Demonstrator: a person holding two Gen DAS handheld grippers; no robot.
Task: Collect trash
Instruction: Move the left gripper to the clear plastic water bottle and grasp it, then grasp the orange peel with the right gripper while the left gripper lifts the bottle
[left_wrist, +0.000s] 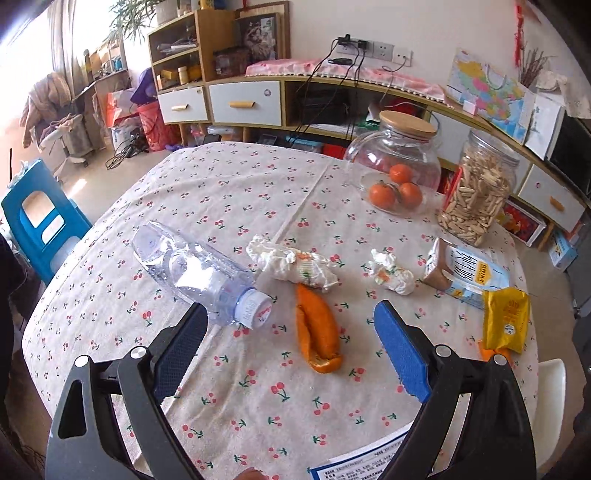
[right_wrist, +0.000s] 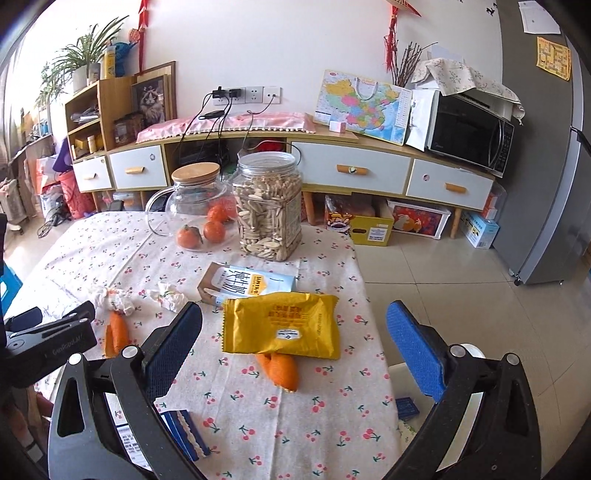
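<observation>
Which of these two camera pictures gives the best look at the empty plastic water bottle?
The left wrist view. There the plastic bottle lies whole on its side on the cherry-print tablecloth, cap toward the camera, just beyond the open left gripper. The right wrist view does not show the bottle at all; it lies outside that picture.

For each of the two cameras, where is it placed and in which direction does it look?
Left wrist: sits behind the left tongs, which are open; looks across the table at the plastic bottle and orange peel.
Right wrist: sits behind the right tongs, also open; looks at the yellow wrapper; the left tongs show at its left edge.
Shared: yellow wrapper, orange peel, seed jar, glass jar of tangerines.
</observation>
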